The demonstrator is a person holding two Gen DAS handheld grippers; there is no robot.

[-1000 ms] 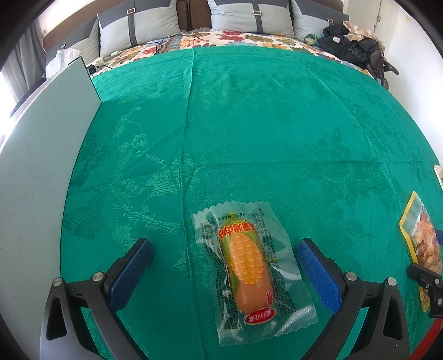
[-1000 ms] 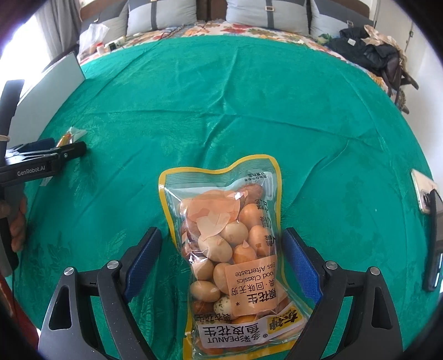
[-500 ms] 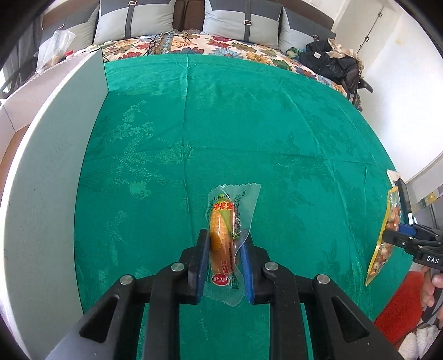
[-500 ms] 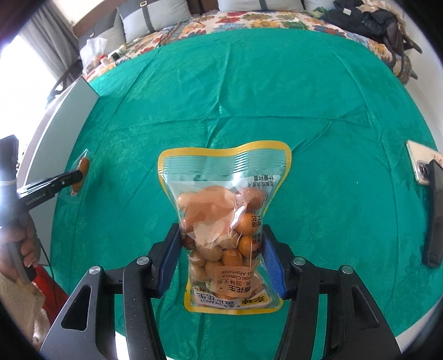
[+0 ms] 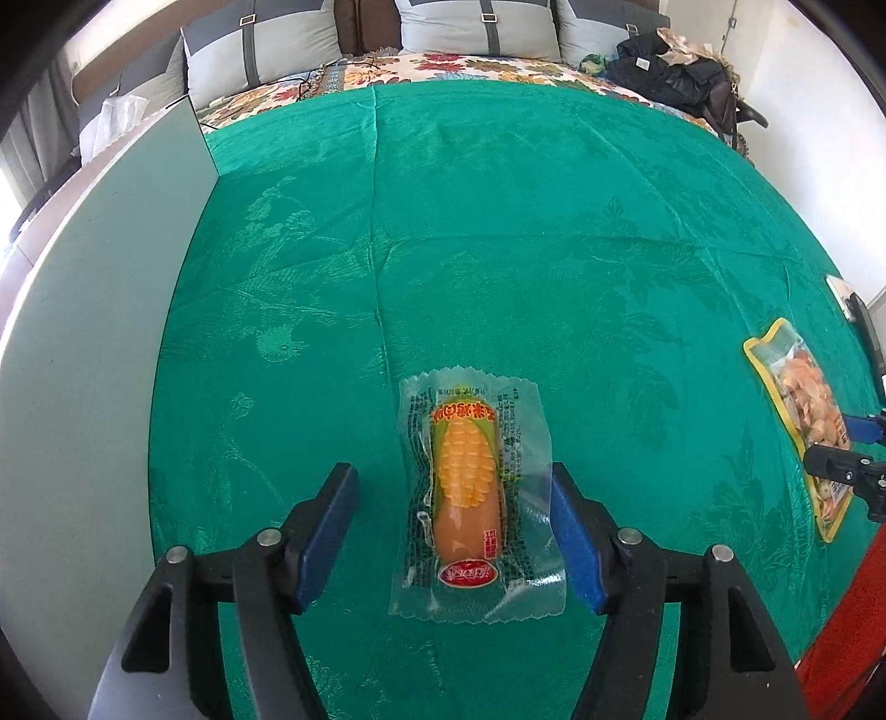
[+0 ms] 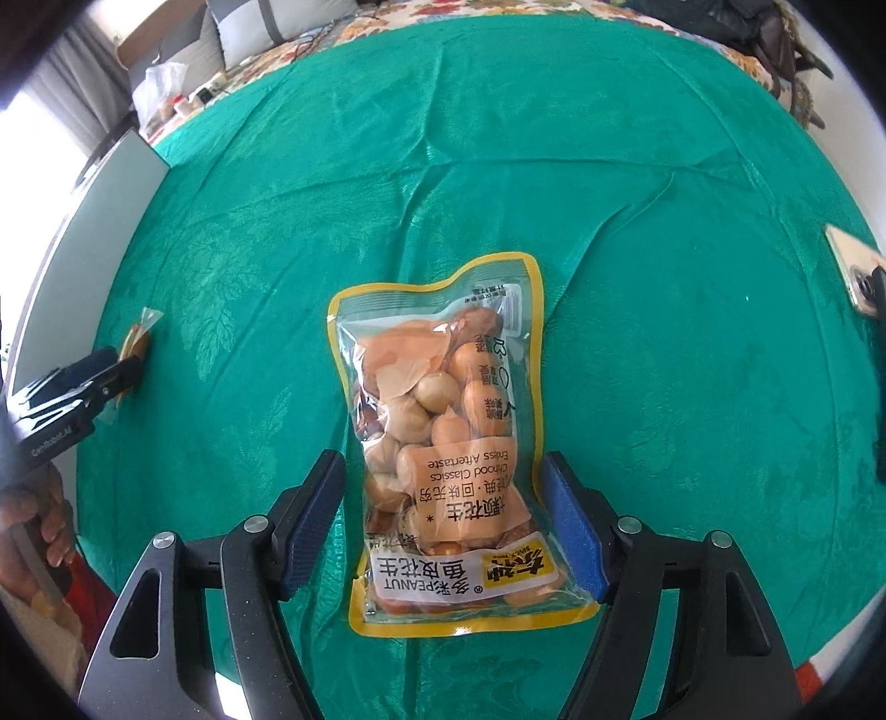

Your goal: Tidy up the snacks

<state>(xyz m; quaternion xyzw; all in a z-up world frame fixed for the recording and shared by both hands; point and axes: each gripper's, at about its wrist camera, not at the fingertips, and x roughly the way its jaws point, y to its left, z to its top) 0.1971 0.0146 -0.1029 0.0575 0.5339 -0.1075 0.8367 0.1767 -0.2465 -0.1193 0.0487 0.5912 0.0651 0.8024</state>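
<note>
A clear packet with a corn-shaped sausage (image 5: pixel 468 498) lies flat on the green tablecloth (image 5: pixel 498 249). My left gripper (image 5: pixel 451 534) is open, its blue pads either side of the packet and apart from it. A yellow-edged peanut bag (image 6: pixel 448 443) lies flat on the cloth. My right gripper (image 6: pixel 443 526) is open around the bag's near end, pads just off its edges. The peanut bag also shows at the right in the left wrist view (image 5: pixel 803 410). The sausage packet shows at the left in the right wrist view (image 6: pixel 135 338).
A pale grey board (image 5: pixel 83 387) stands along the table's left edge. A phone (image 6: pixel 855 271) lies at the right edge of the table. Beyond the far edge are a bed with cushions (image 5: pixel 476 27) and dark bags (image 5: pixel 681 72).
Half a second ago both grippers were shut on their packets and held them up. Now both have opened and the sausage packet and peanut bag lie flat on the cloth.
</note>
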